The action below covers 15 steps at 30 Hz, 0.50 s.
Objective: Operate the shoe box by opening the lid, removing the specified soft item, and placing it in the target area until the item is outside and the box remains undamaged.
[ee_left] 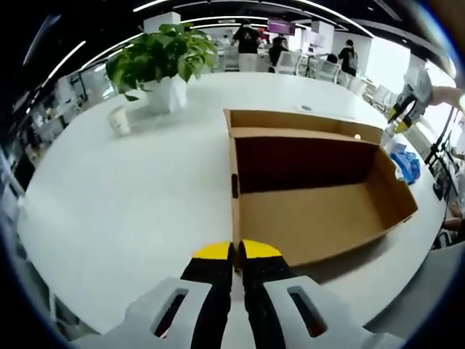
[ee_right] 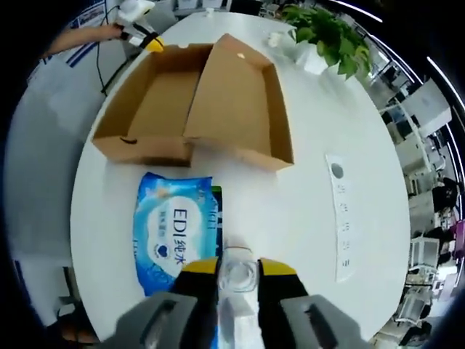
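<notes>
An open brown cardboard shoe box (ee_left: 312, 218) lies on the white round table (ee_left: 131, 203), its lid (ee_left: 298, 120) folded back at the far side. My left gripper (ee_left: 236, 251) is shut on the box's near end wall. In the right gripper view the box (ee_right: 156, 102) and its lid (ee_right: 240, 109) lie ahead, with the left gripper (ee_right: 142, 36) at the far end. A blue soft tissue pack (ee_right: 174, 233) lies on the table in front of the box. My right gripper (ee_right: 238, 267) is shut on the pack's clear end flap. The pack (ee_left: 407, 166) and right gripper (ee_left: 402, 116) also appear beyond the box.
A potted plant (ee_left: 163, 58) and a small white cup (ee_left: 120, 120) stand at the table's far side. A long paper strip (ee_right: 341, 218) lies right of the box. The table edge (ee_right: 94, 240) runs close beside the pack. People stand in the office behind.
</notes>
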Motion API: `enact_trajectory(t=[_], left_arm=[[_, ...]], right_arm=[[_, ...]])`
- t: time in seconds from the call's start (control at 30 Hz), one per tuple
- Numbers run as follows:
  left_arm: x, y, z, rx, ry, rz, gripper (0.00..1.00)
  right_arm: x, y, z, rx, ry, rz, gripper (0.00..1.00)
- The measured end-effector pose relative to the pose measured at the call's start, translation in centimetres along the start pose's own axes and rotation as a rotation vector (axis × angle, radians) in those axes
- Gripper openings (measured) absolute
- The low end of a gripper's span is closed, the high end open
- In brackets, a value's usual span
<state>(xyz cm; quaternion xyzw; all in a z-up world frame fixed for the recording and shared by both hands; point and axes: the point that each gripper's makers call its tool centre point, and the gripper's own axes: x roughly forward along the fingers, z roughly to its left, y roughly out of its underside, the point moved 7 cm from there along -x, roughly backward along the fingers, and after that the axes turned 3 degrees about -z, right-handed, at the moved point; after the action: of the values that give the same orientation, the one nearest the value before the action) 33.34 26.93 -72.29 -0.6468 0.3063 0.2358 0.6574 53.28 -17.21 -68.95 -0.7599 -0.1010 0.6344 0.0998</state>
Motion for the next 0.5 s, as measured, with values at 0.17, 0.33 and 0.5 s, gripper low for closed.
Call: enact_trajectory(t=[0.17, 0.33, 0.5], left_arm=[[0.14, -0.01, 0.16, -0.002, 0.003, 0.000, 0.01], [0.19, -0.02, 0.22, -0.002, 0.006, 0.002, 0.01], [0.32, 0.01, 0.40, -0.004, 0.008, 0.000, 0.01]], right_arm=[[0.24, -0.08, 0.11, -0.015, -0.007, 0.009, 0.16], [0.41, -0.43, -0.03, -0.016, -0.013, 0.002, 0.16], [0.53, -0.63, -0.25, -0.034, -0.050, 0.019, 0.16]])
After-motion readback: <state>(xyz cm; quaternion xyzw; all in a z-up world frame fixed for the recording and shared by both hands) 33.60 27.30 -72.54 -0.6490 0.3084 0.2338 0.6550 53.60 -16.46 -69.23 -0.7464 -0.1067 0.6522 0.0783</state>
